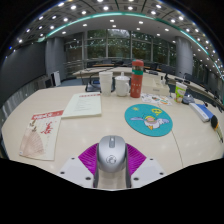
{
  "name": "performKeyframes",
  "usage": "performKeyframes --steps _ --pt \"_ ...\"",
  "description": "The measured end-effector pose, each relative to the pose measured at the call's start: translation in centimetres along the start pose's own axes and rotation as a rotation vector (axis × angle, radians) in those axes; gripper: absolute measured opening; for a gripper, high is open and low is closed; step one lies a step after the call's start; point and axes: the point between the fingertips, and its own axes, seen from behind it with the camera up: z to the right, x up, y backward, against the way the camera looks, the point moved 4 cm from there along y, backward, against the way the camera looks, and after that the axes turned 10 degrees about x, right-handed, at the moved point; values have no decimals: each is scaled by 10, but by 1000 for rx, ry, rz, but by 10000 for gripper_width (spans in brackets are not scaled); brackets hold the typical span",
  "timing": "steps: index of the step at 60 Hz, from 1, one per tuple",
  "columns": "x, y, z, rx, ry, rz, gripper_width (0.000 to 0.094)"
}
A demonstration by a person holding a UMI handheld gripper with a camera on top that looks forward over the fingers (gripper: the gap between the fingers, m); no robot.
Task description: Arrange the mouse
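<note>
A grey computer mouse (112,153) sits between my gripper's (112,160) two fingers, its nose pointing away from me. The magenta pads (88,158) touch it on both sides, so the gripper is shut on it. It is held over the near edge of the pale table (95,125). A round teal mouse pad (148,120) with a cartoon print lies on the table just beyond the fingers, a little to the right.
A red-printed packet (36,134) lies at the near left. A white sheet (82,105) lies in the middle. Two white cups (108,82) and a tall red container (136,78) stand at the back, a green cup (180,92) to the right.
</note>
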Motion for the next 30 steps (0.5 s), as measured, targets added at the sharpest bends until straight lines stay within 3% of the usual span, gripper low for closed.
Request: performKeyframes --steps 8,19,25,30 --pt "78 17 -8 58 -13 112 367" --pt "193 15 50 37 -62 282 366" --pt "214 -16 101 -16 -77 279 365" --pt "198 -49 137 -48 -83 229 364"
